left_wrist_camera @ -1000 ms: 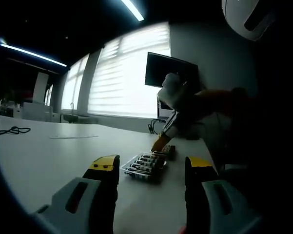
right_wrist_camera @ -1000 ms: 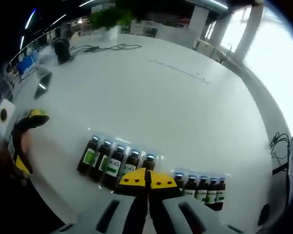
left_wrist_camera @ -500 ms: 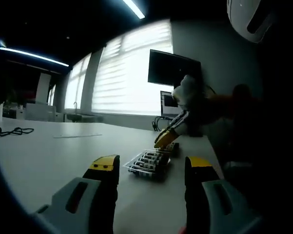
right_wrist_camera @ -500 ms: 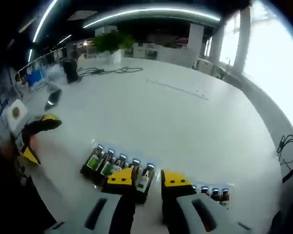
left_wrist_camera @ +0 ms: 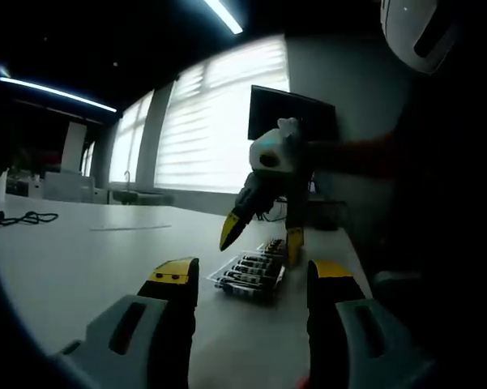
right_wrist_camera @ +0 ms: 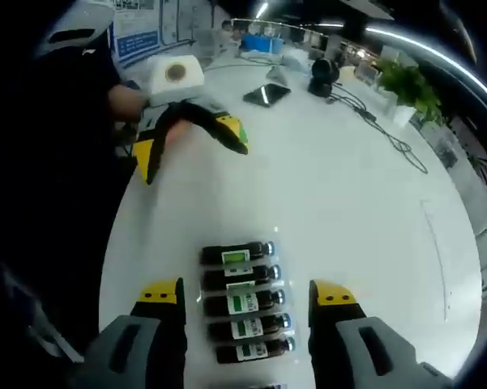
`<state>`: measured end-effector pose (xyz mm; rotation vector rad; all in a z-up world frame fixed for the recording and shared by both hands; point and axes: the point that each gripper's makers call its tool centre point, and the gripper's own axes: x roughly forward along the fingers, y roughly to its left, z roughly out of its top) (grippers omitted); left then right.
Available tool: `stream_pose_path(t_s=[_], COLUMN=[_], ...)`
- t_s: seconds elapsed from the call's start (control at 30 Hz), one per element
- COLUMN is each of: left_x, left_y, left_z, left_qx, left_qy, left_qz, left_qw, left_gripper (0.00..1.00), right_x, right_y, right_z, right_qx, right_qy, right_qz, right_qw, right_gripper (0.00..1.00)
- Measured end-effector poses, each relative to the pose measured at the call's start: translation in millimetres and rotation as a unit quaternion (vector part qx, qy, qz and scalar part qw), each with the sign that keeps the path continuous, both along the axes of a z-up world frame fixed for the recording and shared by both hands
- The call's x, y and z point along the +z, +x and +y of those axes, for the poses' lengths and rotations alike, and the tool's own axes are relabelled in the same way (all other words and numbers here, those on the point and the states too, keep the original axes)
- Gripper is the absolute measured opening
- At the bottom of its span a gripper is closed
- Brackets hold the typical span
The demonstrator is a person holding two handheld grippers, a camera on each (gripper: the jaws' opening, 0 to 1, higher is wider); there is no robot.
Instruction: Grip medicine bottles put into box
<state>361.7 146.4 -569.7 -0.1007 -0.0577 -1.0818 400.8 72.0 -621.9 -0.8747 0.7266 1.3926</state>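
Between the jaws: right hand-held gripper (right_wrist_camera: 247, 296), yellow-tipped, spread wide and holding nothing, hangs over five small dark glass medicine bottles (right_wrist_camera: 241, 301) lying side by side on the white bench (right_wrist_camera: 348, 194)
Further bottles: an edge of something at the bottom of the right gripper view; cannot tell what
Left hand-held gripper (left_wrist_camera: 243, 279): spread, holding nothing; low over the bench, well apart from the row
Box: clear tray under the bottles (left_wrist_camera: 251, 275) perhaps; uncertain
Risk: bottles touch, so a closing jaw may catch two, or roll one aside; glass could slip
Count: five bottles; two grippers
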Motion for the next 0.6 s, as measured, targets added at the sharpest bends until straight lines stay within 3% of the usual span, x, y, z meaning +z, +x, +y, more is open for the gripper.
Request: stream_pose_path(t_s=[0.13,0.3,0.47,0.6], left_x=[-0.3,0.3,1.0,1.4], left_y=[-0.1,-0.5,-2.0,-2.5], left_z=[-0.4,-0.6,-1.2,-1.2], left_qx=[0.000,-0.002,-0.005,-0.006], left_qy=[0.001,0.000,-0.001,-0.001], left_qz=[0.000,-0.001,-0.002,-0.004], left_qw=[1.0000,1.0000,1.0000,1.0000], left_gripper=[0.46,0.46,0.46,0.46], right_x=[-10.8,-18.7,-17.2,-16.3], right_y=[-1.1,-5.0,0.9,8.2], right_z=[1.1,2.5,5.5,11.7], right_qx=[0.017,0.024,-0.029,-0.046], right_qy=[-0.030,-0.044,-0.040,-0.034], right_qz=[0.009,-0.002,0.008,0.008], right_qw=[0.9994,0.9987,0.9988,0.9983], right_gripper=[0.54,0.52,0.51,0.51])
